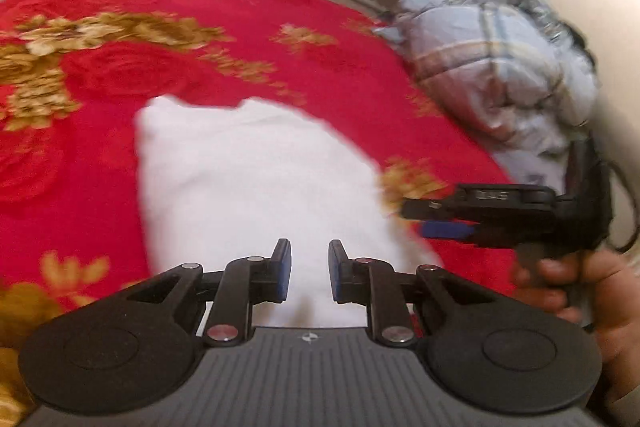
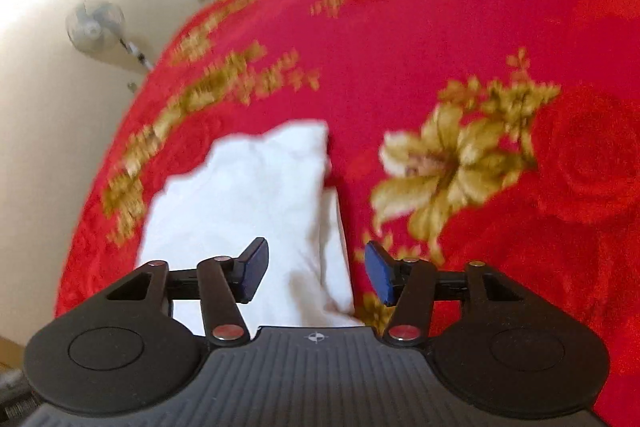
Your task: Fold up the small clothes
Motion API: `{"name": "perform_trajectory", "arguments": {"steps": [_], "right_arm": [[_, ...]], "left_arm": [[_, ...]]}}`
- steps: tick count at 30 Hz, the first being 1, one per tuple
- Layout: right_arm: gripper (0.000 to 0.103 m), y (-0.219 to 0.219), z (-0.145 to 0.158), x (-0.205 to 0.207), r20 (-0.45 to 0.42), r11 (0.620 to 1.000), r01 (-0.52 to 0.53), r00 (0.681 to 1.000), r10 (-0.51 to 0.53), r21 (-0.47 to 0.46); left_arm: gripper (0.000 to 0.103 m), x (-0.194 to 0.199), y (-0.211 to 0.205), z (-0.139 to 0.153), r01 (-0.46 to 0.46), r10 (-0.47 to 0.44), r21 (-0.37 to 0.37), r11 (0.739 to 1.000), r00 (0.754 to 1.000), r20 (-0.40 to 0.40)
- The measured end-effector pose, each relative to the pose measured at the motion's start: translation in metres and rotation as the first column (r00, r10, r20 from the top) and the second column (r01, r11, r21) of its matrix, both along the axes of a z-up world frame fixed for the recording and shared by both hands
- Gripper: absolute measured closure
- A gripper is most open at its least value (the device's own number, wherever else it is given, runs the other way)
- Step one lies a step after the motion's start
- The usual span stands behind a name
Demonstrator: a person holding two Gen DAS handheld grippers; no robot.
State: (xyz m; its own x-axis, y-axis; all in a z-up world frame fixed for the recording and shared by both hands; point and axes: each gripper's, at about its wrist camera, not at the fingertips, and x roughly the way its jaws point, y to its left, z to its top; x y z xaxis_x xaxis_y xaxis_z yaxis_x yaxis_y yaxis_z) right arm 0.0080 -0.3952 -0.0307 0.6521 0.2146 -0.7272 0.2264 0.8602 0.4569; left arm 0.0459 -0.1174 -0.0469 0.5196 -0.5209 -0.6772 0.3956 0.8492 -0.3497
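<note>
While both grippers tilt down over the white garment (image 1: 248, 179), their fingers (image 1: 282, 269) stand apart, empty.

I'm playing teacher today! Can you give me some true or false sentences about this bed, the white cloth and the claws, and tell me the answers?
1. The white cloth lies on a red blanket with gold flowers. True.
2. The left claw is squeezing the white cloth. False: its jaws stand a little apart with nothing pinched between them.
3. The right claw is open. True.
4. A blue pillow lies beside the white cloth. False: a rumpled pale checked quilt is heaped at the edge of the bed, apart from the cloth.
5. A fan stands by the wall. True.
</note>
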Motion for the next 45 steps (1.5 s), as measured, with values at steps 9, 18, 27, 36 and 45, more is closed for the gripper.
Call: {"name": "perform_trajectory", "arguments": {"steps": [9, 18, 27, 36, 45], "right_arm": [[0.041, 0.015, -0.018, 0.004, -0.078, 0.996, 0.023, 0.996, -0.030, -0.091], [0.038, 0.025, -0.017, 0.028, -0.033, 0.999, -0.004, 0.999, 0.002, -0.044], [0.035, 0.031, -0.027, 0.043, -0.050, 0.998, 0.010, 0.999, -0.012, -0.056], [0.034, 0.029, -0.032, 0.045, -0.031, 1.000, 0.007, 1.000, -0.007, -0.003], [0.071, 0.048, -0.034, 0.055, -0.005, 0.998, 0.012, 1.000, -0.011, 0.067]], "left_arm": [[0.075, 0.000, 0.001, -0.026, 0.079, -0.068, 0.101, 0.992, 0.991, -0.113], [0.028, 0.052, 0.041, -0.003, -0.158, 0.163, 0.073, 0.985, 0.984, -0.070], [0.028, 0.092, 0.063, -0.042, -0.234, 0.209, -0.086, 0.968, 0.949, -0.234], [0.033, 0.100, 0.063, -0.060, -0.290, 0.243, -0.155, 0.945, 0.933, -0.265], [0.069, 0.068, 0.050, 0.004, -0.092, 0.091, 0.014, 0.996, 0.994, 0.056]]}}
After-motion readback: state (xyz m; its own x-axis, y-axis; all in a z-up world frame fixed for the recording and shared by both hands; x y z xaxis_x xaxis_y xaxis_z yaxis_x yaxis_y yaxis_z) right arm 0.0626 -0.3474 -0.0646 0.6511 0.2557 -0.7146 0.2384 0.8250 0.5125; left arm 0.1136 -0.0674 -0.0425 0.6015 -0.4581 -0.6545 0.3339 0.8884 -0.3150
